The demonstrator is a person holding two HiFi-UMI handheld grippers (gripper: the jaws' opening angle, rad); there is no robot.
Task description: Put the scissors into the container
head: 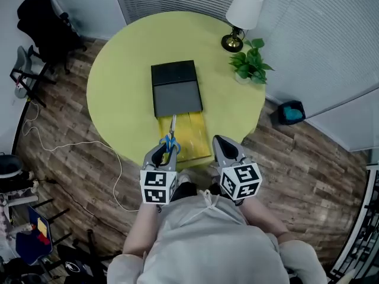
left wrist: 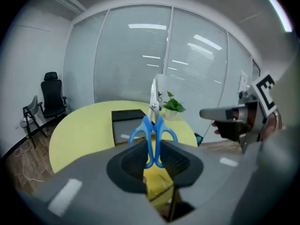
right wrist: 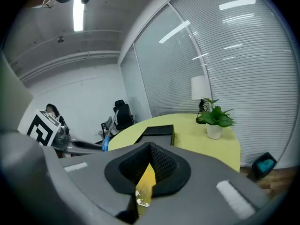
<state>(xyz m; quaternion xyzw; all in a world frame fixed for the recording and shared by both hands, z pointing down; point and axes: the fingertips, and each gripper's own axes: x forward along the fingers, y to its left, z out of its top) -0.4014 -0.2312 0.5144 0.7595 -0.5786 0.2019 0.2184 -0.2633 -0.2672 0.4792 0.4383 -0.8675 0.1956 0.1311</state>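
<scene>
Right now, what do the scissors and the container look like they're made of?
On the scissors, blue handles look like glossy plastic; blades are pale and shiny, likely steel. The container is dark and matte on top, perhaps plastic or card; its yellow tray looks smooth, material unclear.

Left tool clamped; right tool closed.

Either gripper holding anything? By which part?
Left gripper holds the blue-handled metal scissors by the handles, blades pointing away. Right gripper empty, jaws together.
</scene>
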